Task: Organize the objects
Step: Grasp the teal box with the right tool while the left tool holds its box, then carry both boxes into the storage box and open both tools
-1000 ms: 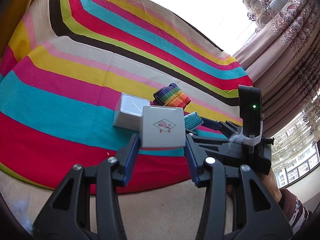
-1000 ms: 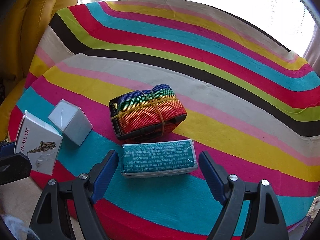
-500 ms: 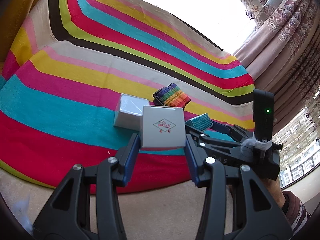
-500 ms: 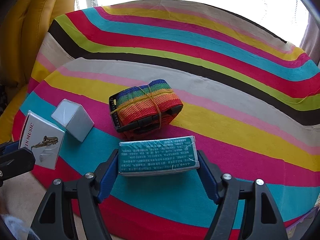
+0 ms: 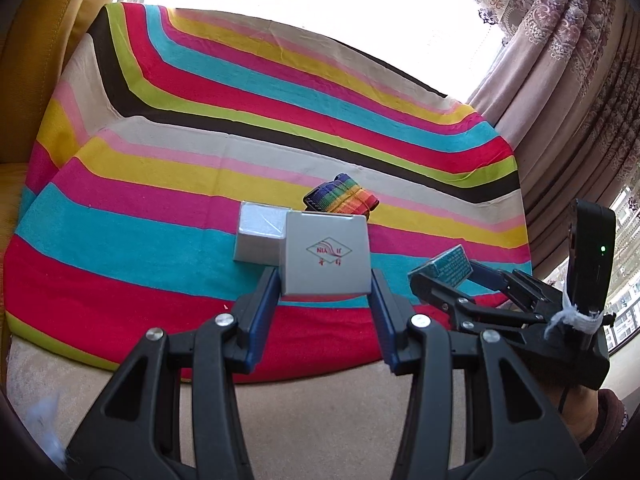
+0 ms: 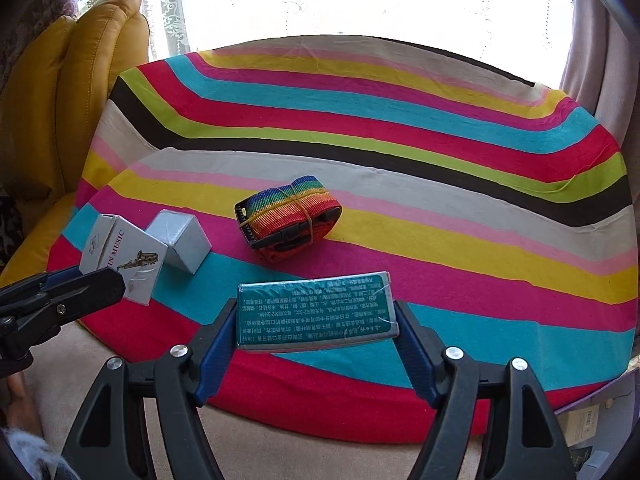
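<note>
Striped in bright bands, the cloth-covered surface (image 6: 400,128) carries a small silver cube box (image 6: 182,240) and a rainbow webbing strap roll (image 6: 290,210) near its front edge. Left tongs (image 5: 325,280) are clamped on a white printed carton (image 5: 326,258), right tongs (image 6: 316,320) on a teal foil-wrapped packet (image 6: 316,310), both apparently lifted clear at that edge for regrouping.

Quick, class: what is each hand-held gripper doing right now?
Left hand-held gripper: closed on the white box.
Right hand-held gripper: closed on the teal box.
</note>
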`<state>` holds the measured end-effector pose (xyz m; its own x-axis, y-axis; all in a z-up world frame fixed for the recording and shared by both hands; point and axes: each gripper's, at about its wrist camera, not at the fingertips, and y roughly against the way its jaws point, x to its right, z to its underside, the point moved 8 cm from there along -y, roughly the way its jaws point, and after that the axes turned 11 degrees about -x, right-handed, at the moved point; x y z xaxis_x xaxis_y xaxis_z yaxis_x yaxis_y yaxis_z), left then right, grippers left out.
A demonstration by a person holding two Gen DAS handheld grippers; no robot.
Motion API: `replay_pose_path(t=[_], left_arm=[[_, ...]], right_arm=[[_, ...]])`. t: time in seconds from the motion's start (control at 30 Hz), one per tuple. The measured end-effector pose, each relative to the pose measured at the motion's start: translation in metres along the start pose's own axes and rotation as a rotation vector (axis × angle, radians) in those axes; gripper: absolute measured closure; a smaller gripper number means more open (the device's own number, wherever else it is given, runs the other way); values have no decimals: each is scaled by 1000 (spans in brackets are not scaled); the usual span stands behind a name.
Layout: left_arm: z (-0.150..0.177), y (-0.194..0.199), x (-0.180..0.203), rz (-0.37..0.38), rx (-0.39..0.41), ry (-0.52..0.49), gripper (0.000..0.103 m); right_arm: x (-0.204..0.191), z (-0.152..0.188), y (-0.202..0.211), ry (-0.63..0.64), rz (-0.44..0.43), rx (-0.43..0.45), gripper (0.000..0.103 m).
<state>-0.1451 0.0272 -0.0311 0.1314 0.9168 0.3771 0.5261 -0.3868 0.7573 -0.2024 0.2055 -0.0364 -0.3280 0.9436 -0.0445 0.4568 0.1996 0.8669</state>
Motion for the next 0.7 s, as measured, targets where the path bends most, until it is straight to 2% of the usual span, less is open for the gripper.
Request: replay_pose_path(t=[0.33, 0.7], left_arm=[[16, 8, 27, -30, -15, -57, 54], [37, 0, 81, -48, -67, -172, 54]], right_arm=[[15, 30, 35, -104, -59, 48, 29], [34, 65, 66, -203, -78, 82, 29]])
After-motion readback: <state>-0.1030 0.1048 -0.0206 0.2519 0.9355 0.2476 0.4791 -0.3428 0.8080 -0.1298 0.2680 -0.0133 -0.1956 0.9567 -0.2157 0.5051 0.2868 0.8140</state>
